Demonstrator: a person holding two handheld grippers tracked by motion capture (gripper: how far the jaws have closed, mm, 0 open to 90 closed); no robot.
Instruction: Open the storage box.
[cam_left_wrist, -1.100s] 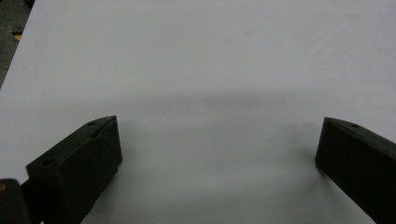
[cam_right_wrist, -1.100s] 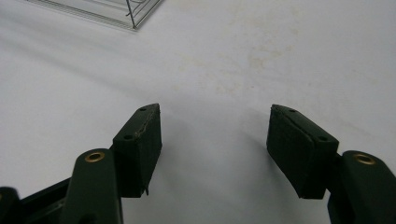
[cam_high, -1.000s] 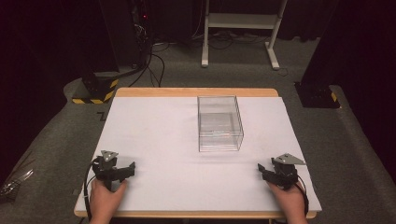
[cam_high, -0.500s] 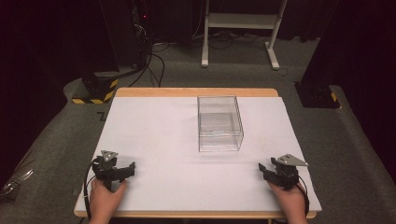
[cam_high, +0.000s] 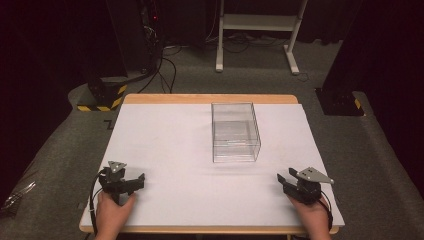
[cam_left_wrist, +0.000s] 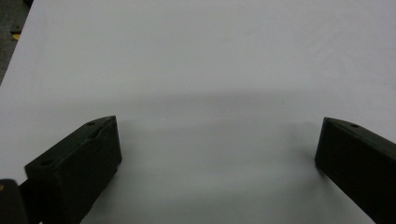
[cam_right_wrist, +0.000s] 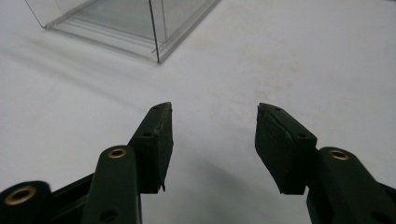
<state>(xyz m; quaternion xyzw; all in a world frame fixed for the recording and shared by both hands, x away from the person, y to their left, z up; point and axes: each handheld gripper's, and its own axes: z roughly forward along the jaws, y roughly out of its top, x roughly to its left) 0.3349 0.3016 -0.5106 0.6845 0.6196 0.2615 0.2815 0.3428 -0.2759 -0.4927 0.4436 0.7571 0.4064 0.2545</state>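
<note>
Jaws of both grippers gape empty, clear box (cam_high: 235, 132) well ahead.

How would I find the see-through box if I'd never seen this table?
Look at the white-topped table. The see-through box stands just right of its middle, beyond both grippers. It is clear-walled and empty.

A clear box (cam_high: 235, 132) is seen near the middle of the white table (cam_high: 170, 135). The left gripper (cam_high: 134, 181) and right gripper (cam_high: 283, 180) are held at the near corners, well apart from it.
</note>
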